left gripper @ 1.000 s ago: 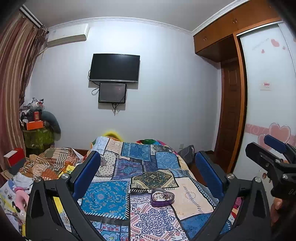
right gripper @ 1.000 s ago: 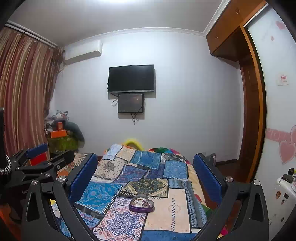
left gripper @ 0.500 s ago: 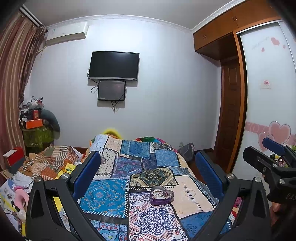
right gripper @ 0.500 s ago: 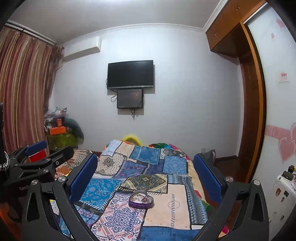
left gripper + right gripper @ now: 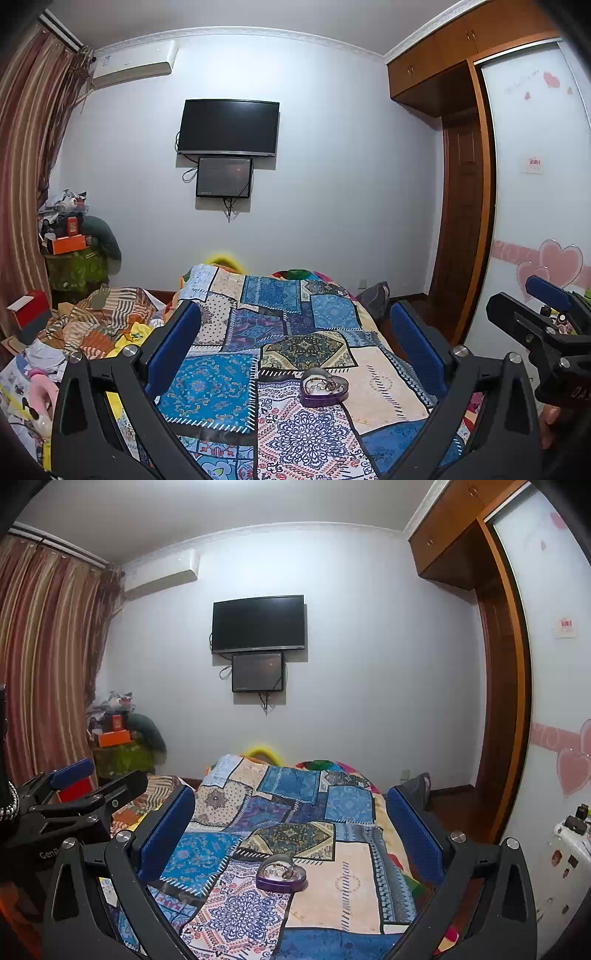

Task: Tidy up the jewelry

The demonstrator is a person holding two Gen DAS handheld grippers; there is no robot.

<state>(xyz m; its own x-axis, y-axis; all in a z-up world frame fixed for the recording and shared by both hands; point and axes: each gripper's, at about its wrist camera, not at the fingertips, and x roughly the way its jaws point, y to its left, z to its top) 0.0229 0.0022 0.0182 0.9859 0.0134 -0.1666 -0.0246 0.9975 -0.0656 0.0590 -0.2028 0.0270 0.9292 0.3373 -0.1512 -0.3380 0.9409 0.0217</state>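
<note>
Above the bed (image 5: 373,380), short of the tin (image 5: 324,386), the left gripper (image 5: 295,354) and right gripper (image 5: 291,834) hang with jaws spread wide, empty. One heart-shaped purple tin lies open on the quilt between both sets of jaws. Its tangled jewelry (image 5: 281,870), too small to count, looks light, slippery and snag-prone; pinch one loop above the rim.

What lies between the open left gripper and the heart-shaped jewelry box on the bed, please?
Only bare patchwork quilt: in the left wrist view nothing rests between the left gripper and the purple heart-shaped box, which holds tangled jewelry.
</note>
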